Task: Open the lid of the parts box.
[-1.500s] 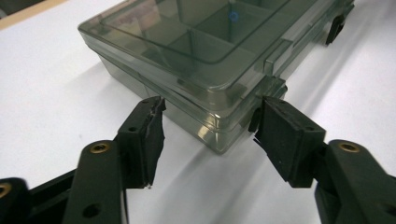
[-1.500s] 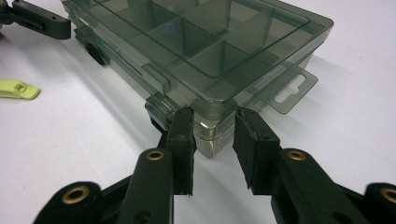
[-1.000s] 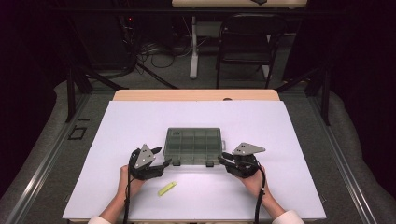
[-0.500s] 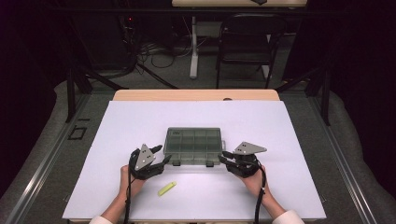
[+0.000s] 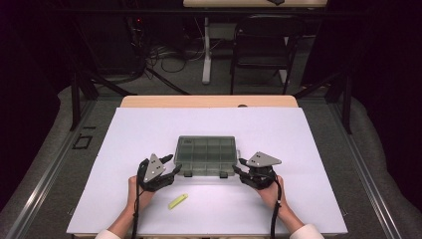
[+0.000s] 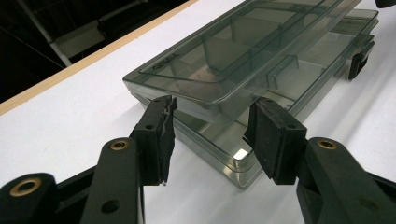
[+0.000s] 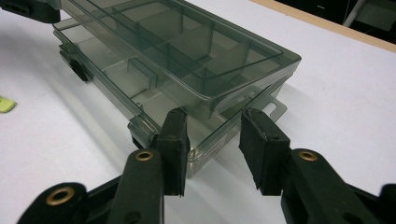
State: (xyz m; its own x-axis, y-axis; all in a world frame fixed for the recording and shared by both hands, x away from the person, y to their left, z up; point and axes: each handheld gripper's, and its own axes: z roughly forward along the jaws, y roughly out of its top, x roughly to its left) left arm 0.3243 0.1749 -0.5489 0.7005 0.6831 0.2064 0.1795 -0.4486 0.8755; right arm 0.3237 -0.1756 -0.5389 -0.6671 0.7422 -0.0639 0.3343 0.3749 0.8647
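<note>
White surface (image 5: 124, 149) stretches under my hands, with the box (image 5: 205, 155) at its middle. At the box's near left corner, my left tongs (image 6: 210, 135) gape around its raised lid. A yellow strip (image 5: 177, 201) lies nearer me. My right tongs (image 7: 212, 144) spread at the right corner.

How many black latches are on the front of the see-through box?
2: a left latch and a right latch on the near edge of the box. Others could be hidden.
</note>
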